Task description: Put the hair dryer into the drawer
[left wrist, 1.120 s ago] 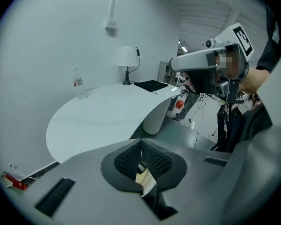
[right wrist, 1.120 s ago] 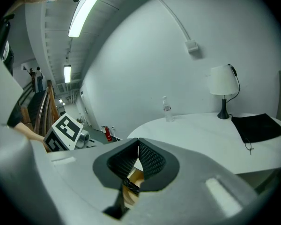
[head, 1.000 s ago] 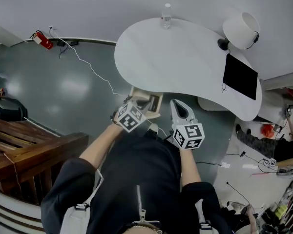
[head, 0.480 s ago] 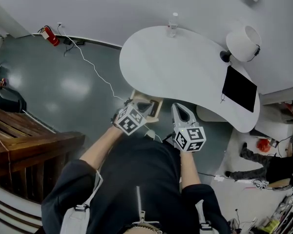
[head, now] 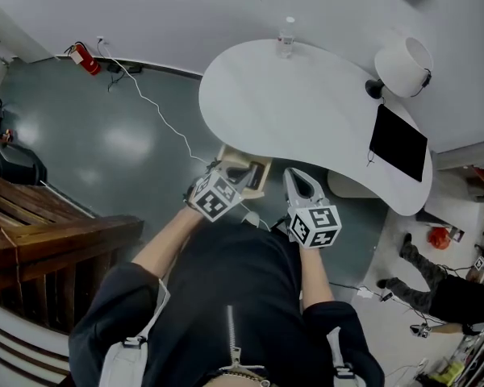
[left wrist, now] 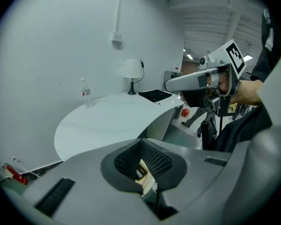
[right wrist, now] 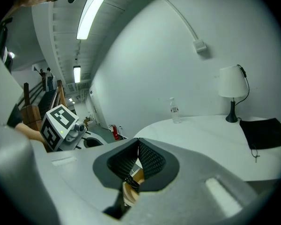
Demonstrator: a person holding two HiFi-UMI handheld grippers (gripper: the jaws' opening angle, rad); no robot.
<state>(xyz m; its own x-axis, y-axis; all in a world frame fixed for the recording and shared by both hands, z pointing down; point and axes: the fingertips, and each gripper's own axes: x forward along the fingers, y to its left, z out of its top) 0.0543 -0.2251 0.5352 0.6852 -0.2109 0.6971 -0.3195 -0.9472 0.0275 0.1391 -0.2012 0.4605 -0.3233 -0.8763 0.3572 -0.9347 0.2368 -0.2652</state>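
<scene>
A light wooden drawer point(head: 244, 170) stands pulled out under the near edge of the white table point(head: 306, 103), with something dark lying inside; I cannot tell whether it is the hair dryer. My left gripper point(head: 229, 181) is shut and hovers over the drawer's left near corner. My right gripper point(head: 300, 181) is also shut, pointing at the table edge just right of the drawer. In the left gripper view the shut jaws point(left wrist: 141, 143) show a sliver of tan drawer below them. In the right gripper view the jaws point(right wrist: 138, 143) show tan wood and a black ribbed piece beneath.
On the table stand a water bottle point(head: 286, 39), a white lamp point(head: 403, 61) and a black pad point(head: 398, 143). A white cable point(head: 157, 115) runs across the grey floor from the wall. A wooden bench point(head: 40, 232) stands at the left. Clutter lies on the floor at the right.
Both grippers keep their places by the drawer with jaws closed. Only the head view has shifted a little.
</scene>
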